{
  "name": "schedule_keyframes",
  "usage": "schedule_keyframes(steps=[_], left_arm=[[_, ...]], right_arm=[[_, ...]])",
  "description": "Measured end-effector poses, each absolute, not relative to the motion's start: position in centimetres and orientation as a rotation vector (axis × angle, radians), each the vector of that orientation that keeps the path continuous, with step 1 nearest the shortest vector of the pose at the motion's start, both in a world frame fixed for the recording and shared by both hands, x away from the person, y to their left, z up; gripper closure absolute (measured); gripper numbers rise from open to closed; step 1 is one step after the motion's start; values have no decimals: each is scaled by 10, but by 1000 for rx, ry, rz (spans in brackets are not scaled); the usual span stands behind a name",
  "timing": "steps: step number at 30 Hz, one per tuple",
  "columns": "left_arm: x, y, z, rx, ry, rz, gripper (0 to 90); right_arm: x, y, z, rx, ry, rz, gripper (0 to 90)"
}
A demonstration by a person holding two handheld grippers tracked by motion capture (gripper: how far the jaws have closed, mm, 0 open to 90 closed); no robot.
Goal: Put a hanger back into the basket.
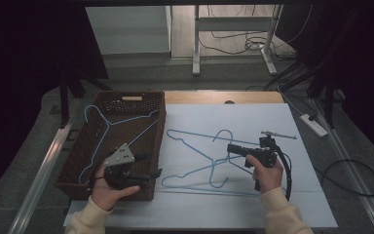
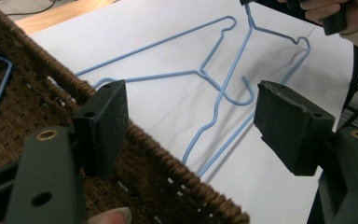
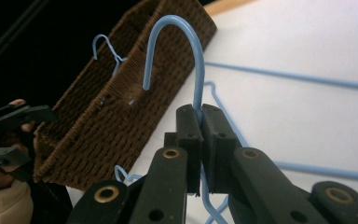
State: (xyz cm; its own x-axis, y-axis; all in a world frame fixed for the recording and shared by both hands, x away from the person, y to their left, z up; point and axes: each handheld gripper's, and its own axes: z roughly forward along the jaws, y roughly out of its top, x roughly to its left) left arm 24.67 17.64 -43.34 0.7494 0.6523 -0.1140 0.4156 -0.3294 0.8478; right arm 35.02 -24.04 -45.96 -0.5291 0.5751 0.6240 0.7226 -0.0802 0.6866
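At the desk's left edge, a brown wicker basket (image 1: 152, 127) held one blue wire hanger (image 1: 108, 126). The left hand-held gripper (image 2: 189, 114) hovered released over the basket's near rim. Toward the desk's middle lay two thin blue wire hangers (image 1: 195, 144); the right hand-held gripper (image 3: 200, 114) was clenched on one hanger's hook (image 3: 172, 28).

On the desk (image 1: 282, 204) the wicker basket (image 1: 148, 134) sits at the left with one wire hanger (image 1: 108, 123) in it, two more hangers (image 1: 195, 139) lie crossed just right of it, near the right tongs (image 1: 230, 148).
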Motion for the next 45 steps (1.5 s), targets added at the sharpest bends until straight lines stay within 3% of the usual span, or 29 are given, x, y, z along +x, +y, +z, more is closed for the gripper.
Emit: schedule_keyframes(steps=[14, 34, 38, 45], left_arm=[[260, 139, -426, 2020, 730, 269, 271], [279, 65, -426, 2163, 645, 80, 317], [280, 58, -430, 2192, 642, 53, 398], [282, 54, -436, 2229, 646, -19, 775]], right_arm=[[345, -248, -434, -1304, -2108, -1744, 868], [335, -240, -412, -1156, -2143, -1779, 868], [333, -239, -409, -1129, -2147, -1778, 868], [332, -238, -407, -1099, -2137, -1784, 867]])
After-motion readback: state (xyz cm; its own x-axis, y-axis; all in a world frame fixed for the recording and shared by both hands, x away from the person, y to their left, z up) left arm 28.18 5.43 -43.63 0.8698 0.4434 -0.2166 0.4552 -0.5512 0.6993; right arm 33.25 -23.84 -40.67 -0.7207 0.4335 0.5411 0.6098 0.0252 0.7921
